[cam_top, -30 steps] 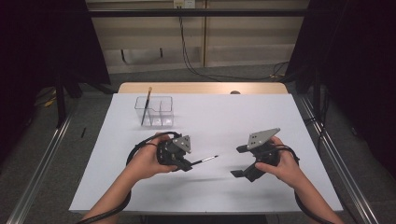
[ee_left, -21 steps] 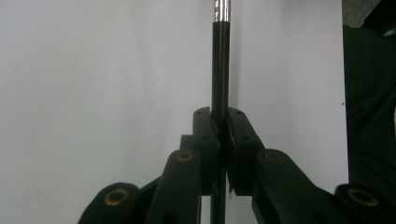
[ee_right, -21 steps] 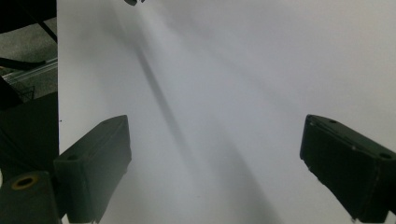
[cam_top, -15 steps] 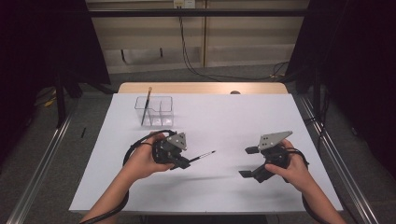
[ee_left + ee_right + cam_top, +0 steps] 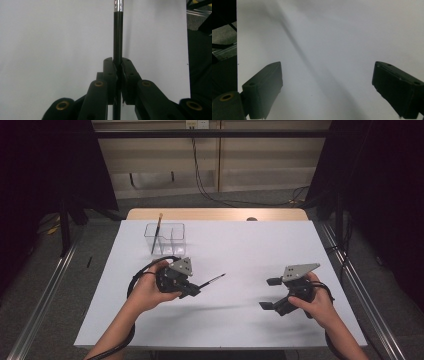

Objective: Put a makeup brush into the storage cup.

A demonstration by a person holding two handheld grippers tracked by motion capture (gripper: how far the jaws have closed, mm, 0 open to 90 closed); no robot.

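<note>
High view | your left gripper [image 5: 192, 290] clamps a brush [image 5: 212, 281] right of the box [image 5: 166, 238] | your right gripper [image 5: 269, 293] gapes empty

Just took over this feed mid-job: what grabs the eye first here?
The left gripper, near the table's front left, is shut on a thin black brush whose tip points toward the middle. The right gripper hangs open and empty at the front right. A clear plastic organizer stands at the back left with another brush leaning in it.
</note>
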